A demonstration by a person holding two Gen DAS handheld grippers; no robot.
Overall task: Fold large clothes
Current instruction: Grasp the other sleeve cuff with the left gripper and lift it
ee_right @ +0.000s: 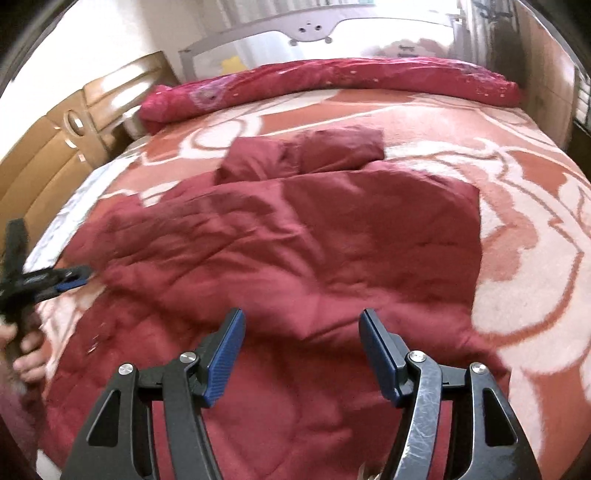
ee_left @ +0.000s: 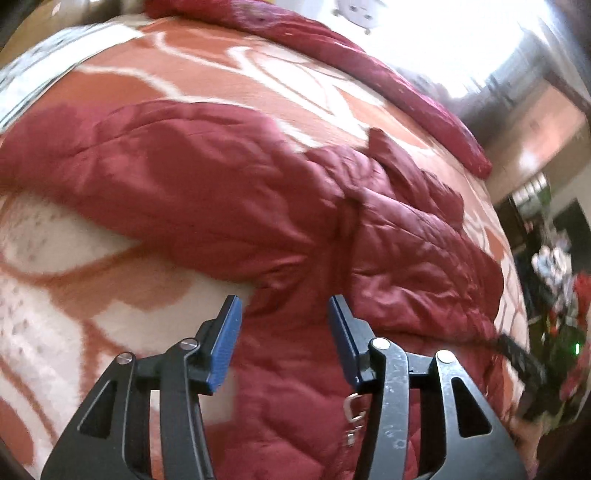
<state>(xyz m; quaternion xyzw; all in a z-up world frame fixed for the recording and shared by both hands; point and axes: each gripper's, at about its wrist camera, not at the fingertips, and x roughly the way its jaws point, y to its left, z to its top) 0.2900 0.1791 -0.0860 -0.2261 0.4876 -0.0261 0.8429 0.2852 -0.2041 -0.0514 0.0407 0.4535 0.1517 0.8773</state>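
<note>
dark red and puffy, the big jacket (ee_right: pixel 295 251) lies spread out on the bed (ee_right: pixel 535 258), and it shows in the left view too (ee_left: pixel 258 206). the right tool (ee_right: pixel 302 354) hangs just over the near part of the jacket. its two blue pads (ee_right: pixel 225 362) stand wide apart and nothing is between them. the left tool (ee_left: pixel 285 339) is also spread wide and grips nothing. it is over the near edge of the jacket, where the red cloth meets the blanket (ee_left: pixel 74 258). in the right view the left tool (ee_right: pixel 70 278) shows small at the left side, by the edge of the jacket, with a hand (ee_right: pixel 27 354) on its handle.

the blanket on the bed is orange with big cream swirls. the jacket covers the middle of it. one sleeve (ee_right: pixel 306 153) is folded over at the far end of the jacket, and in the left view one long sleeve (ee_left: pixel 129 158) lies out to the left.

farther back, a rolled red quilt (ee_right: pixel 332 83) lies across the far side of the bed. a brown wood headboard (ee_right: pixel 62 144) stands at the left. behind the quilt is a pale rail (ee_right: pixel 306 27) by a bright window. off the bed, at the right of the left view, is a blurry pile of things (ee_left: pixel 561 295); i cannot tell what they are.

i count one jacket, one quilt, one blanket and two tools. nothing lies on top of the jacket.
</note>
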